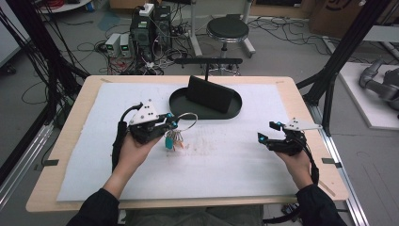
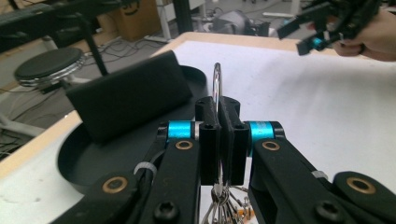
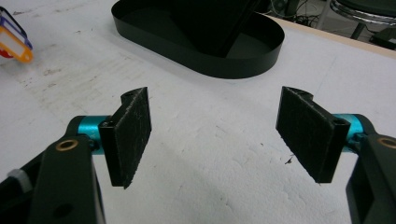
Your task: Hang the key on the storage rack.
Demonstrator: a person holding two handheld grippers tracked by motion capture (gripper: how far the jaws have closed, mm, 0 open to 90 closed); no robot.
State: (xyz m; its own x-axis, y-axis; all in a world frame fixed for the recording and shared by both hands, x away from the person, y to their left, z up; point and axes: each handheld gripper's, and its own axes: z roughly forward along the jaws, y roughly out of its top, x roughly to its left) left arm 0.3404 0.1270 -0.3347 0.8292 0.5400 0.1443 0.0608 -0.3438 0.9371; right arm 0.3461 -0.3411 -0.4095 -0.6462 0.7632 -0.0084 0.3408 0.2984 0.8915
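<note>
From the high view, the left gripper [image 1: 172,123] is held over the middle of the table [image 1: 70,122], its jaws pinched on a large metal key ring [image 1: 186,121] that arcs out toward the black oval tray [image 1: 181,110] at the table's far edge. A bunch of keys and coloured tags [image 1: 170,140] hangs from the ring just below the jaws, near the white mat [image 1: 235,160]. The right gripper [image 1: 269,132] sits near the table's right edge, well apart from the keys, holding nothing.

In the left gripper view, the pads [image 2: 208,140] are pressed together on the ring [image 2: 216,86], which rises upright between them; the keys [image 2: 223,205] dangle beneath. The tray [image 2: 81,163] with its dark slanted block [image 2: 128,95] lies just beyond, and the other gripper [image 2: 299,39] shows at top right.

In the right gripper view, the jaws stand wide open over bare mat [image 3: 210,154], rough pads [image 3: 133,135] facing each other. The tray [image 3: 243,67] lies ahead; orange and blue tags [image 3: 14,39] peek in at the upper left corner.
</note>
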